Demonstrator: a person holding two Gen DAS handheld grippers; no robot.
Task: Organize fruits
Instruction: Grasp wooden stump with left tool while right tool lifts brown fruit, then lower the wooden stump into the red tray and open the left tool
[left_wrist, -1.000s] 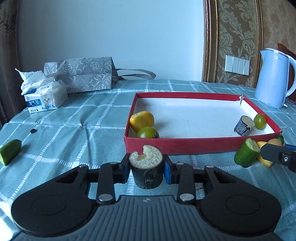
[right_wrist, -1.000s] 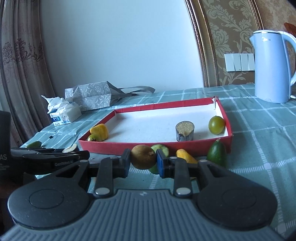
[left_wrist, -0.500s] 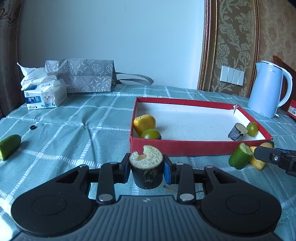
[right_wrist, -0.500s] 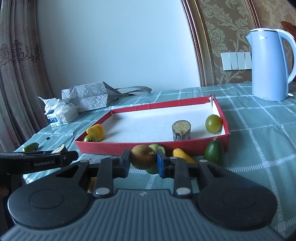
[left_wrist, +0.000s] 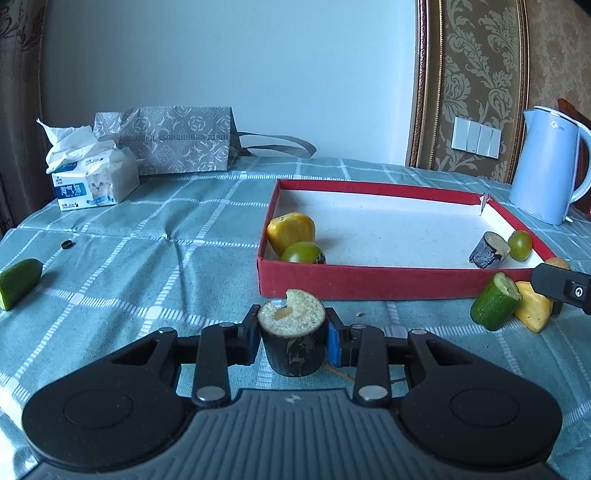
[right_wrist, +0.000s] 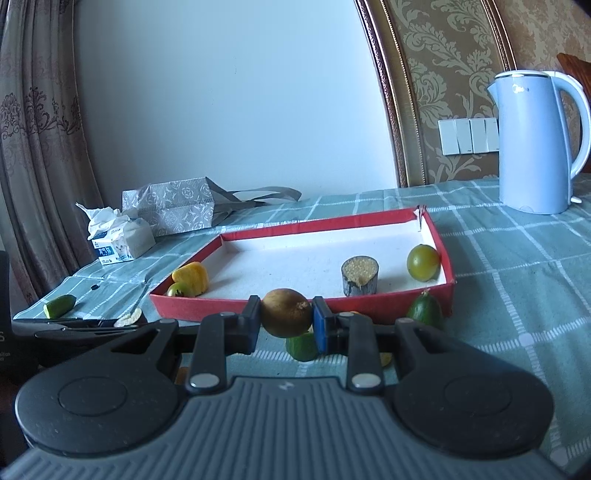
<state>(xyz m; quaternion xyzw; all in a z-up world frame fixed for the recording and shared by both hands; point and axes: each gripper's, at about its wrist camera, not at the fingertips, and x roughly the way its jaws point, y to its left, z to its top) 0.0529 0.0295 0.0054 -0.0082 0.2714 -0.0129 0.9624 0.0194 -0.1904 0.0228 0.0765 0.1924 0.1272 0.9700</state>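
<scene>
In the left wrist view, the left tongs (left_wrist: 291, 338) are closed on a dark stump piece (left_wrist: 292, 341) with a pale grainy top, and they hold it upright above the table (left_wrist: 147, 266), near the front wall of the red tray (left_wrist: 369, 282). Inside the tray, a yellow fruit (left_wrist: 291, 230) and a green tomato (left_wrist: 303, 253) touch each other in the near left corner, and a second dark stump (left_wrist: 489, 249) lies tilted beside a small green fruit (left_wrist: 520, 244) at the right side. Outside the tray at the right, a cucumber piece (left_wrist: 495, 306) leans against a yellow wedge (left_wrist: 532, 308). Another cucumber piece (left_wrist: 18, 282) lies far to the left on the table. A tissue pack (left_wrist: 92, 179), a grey bag (left_wrist: 173, 138) and a blue kettle (left_wrist: 546, 166) stand at the far side. In the right wrist view, the right tongs (right_wrist: 286, 326) grip a brown round fruit (right_wrist: 286, 312) just in front of the near wall of the tray (right_wrist: 369, 304). Below this fruit a green piece (right_wrist: 301, 345) lies on the table, and a dark green fruit (right_wrist: 424, 314) rests at the tray's near right corner.
</scene>
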